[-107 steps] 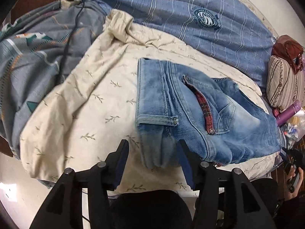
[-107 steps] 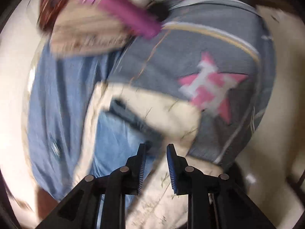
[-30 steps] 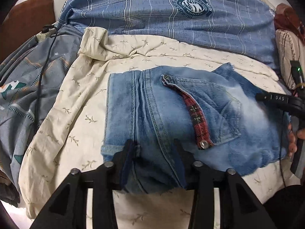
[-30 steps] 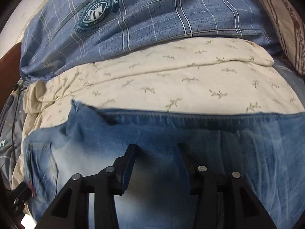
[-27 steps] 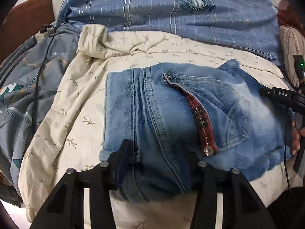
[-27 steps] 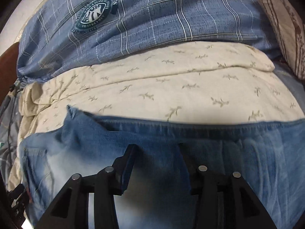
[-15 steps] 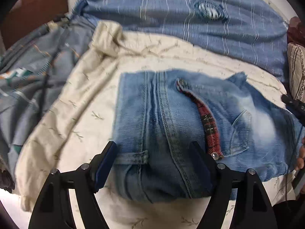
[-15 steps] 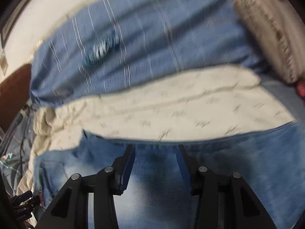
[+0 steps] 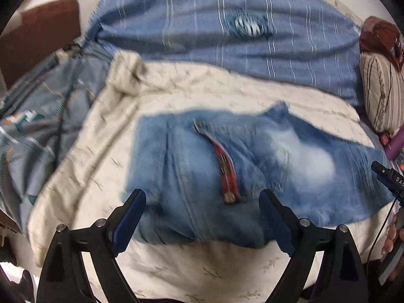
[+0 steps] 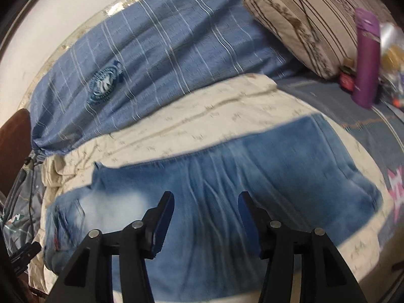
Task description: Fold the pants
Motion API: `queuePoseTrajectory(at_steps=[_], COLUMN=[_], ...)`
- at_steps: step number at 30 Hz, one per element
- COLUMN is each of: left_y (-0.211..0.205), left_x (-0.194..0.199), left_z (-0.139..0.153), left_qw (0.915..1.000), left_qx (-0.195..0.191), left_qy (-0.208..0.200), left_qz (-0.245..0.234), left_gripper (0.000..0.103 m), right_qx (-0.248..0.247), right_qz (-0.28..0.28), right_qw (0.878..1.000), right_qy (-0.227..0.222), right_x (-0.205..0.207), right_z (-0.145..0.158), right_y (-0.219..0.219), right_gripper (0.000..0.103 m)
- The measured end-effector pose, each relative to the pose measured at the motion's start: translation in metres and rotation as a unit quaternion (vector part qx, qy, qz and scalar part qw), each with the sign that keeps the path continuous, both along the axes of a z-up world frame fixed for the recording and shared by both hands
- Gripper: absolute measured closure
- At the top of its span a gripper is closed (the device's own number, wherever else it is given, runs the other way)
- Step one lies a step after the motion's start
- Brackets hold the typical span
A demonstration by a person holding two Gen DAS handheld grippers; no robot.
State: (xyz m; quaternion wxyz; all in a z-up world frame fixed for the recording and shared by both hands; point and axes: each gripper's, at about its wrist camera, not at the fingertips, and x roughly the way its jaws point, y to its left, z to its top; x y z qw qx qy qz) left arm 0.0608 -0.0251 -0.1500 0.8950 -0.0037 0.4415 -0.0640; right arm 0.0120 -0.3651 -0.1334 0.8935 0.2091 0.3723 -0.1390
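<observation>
Light blue jeans [image 9: 202, 171] lie flat on a cream leaf-print sheet [image 9: 101, 151], waistband at the left with a red plaid lining strip [image 9: 227, 174] showing. My left gripper [image 9: 202, 214] is wide open and empty above the waistband's near edge. In the right wrist view the jeans [image 10: 227, 176] spread across the sheet, and my right gripper [image 10: 205, 214] is open and empty above the leg part. Both views are blurred.
A blue plaid cover [image 9: 227, 38] lies beyond the sheet, a grey patterned quilt [image 9: 38, 113] at the left. A striped pillow [image 10: 303, 25] and a purple bottle [image 10: 366, 58] sit at the right. A black cable [image 9: 63, 106] runs over the quilt.
My left gripper opened wide, let go of the waistband and drew back and up. My right gripper opened, let go of the leg and lifted away. The jeans now lie flat.
</observation>
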Motion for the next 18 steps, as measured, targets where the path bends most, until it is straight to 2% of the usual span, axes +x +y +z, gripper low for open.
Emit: queuePoseTrajectory(at_steps=[4,7,9,13,18], left_y=[-0.004,-0.004,-0.004,-0.007,-0.010], left_x=[0.005,0.007,0.007,0.011,0.009], left_z=[-0.021,-0.030,-0.033,-0.043,-0.050], left_qw=[0.9990,0.9983,0.9980,0.9962,0.9959], left_qx=[-0.002,0.004,0.001,-0.002,0.002], left_qy=[0.045,0.058,0.061,0.082,0.082], left_qz=[-0.003,-0.007,-0.014,-0.029,-0.037], left_gripper=[0.012,0.012,0.007,0.001,0.000], right_qx=[0.009,0.027,0.029,-0.007,-0.082], right_qz=[-0.019,-0.037,-0.041,-0.028,0.003], right_qw=[0.999,0.997,0.996,0.995,0.987], right_qy=[0.034,0.068,0.079,0.099,0.135], right_x=[-0.007,-0.004,-0.002,0.006,0.017], right_z=[-0.013,-0.027,-0.032,-0.037,-0.043], right_y=[-0.007,-0.017,-0.018,-0.007,0.012], right_gripper=[0.047,0.047,0.046,0.037,0.025])
